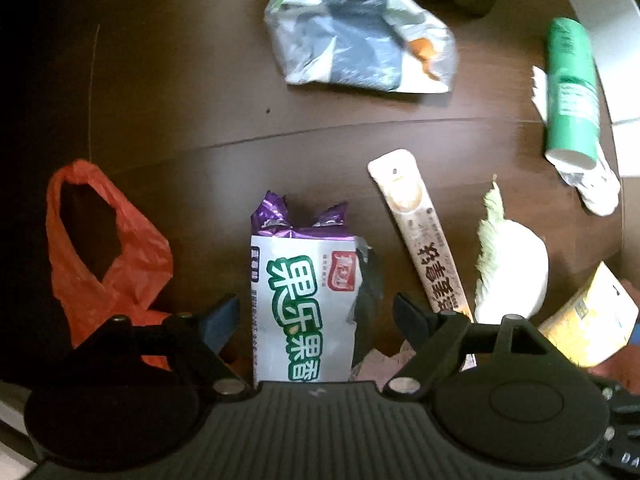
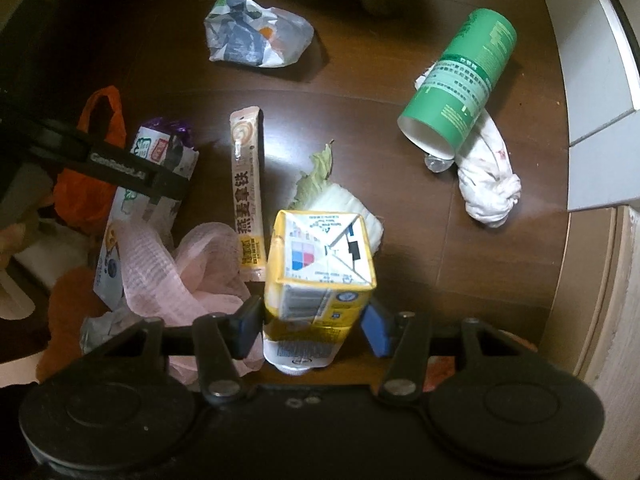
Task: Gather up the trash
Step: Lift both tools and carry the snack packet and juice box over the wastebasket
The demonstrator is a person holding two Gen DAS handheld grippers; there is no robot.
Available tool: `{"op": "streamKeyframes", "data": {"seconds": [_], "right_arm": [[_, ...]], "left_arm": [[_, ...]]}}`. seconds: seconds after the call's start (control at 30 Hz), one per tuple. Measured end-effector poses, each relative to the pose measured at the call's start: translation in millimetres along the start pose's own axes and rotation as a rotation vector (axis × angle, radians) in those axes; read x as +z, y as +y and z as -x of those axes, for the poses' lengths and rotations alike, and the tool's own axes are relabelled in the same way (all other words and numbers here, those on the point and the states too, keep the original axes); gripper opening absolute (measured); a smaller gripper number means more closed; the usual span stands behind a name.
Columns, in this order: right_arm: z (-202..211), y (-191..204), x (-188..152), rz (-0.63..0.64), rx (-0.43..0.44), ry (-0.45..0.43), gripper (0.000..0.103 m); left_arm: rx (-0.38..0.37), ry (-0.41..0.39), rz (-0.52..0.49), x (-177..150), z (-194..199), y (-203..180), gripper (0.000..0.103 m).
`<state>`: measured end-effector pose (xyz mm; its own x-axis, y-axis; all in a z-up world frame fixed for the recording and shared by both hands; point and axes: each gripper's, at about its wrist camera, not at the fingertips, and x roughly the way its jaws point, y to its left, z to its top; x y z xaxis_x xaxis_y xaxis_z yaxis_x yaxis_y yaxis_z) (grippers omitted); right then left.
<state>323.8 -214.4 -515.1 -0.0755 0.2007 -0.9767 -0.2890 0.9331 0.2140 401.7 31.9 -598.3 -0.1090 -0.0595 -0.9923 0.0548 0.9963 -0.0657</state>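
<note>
Bare dark floor open in middle, between crumpled plastic wrapper at far side and near litter. Near side crowded: orange bag, white snack packet, latte stick sachet, cabbage leaf, pink net lying close together, narrow gaps only. Right: green tube on knotted white cloth, white cabinet walls off that edge

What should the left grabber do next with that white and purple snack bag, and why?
Probably close the left gripper on the snack wrapper: its jaws stand open on either side of the wrapper without pressing it, and the right gripper already holds the yellow drink carton.
</note>
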Motion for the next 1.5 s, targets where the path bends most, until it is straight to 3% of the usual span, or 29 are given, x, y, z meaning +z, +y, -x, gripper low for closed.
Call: {"op": "streamKeyframes", "data": {"seconds": [0.1,0.17,0.3,0.43,0.6,0.73,1.13,1.5], "right_arm": [[-2.4,-1.2,0.1,-0.010,-0.002,0.001,0.052],[-4.2,-1.0,0.4,-0.015,-0.006,0.006,0.052],[-4.3,1.4,-0.5,-0.004,-0.020,0.014,0.052],[9.3,13.2,-2.3,0.073,-0.087,-0.033,0.052],[49.3,20.8,4.4,0.076,-0.102,-0.120,0.051],[92.0,30.0,7.7,0.094,-0.115,-0.183,0.051],[277.2,47.6,19.5,0.055,-0.125,-0.483,0.051],[435.4,68.0,58.6,0.089,-0.175,-0.792,0.051]], "left_arm": [[-0.015,0.036,0.071,1.5,-10.4,8.8,0.078],[-0.036,0.048,0.114,1.1,-13.3,15.0,0.052],[-0.031,0.053,0.148,0.7,-13.0,22.4,0.042],[0.036,0.051,0.119,-5.2,6.0,21.8,0.039],[0.066,-0.025,0.058,-8.6,63.3,17.1,0.039],[0.035,-0.099,0.074,-3.6,116.6,11.6,0.039],[-0.092,-0.410,0.133,-21.6,314.3,-0.8,0.039],[-0.105,-0.714,0.063,-19.2,484.9,-25.8,0.039]]}}
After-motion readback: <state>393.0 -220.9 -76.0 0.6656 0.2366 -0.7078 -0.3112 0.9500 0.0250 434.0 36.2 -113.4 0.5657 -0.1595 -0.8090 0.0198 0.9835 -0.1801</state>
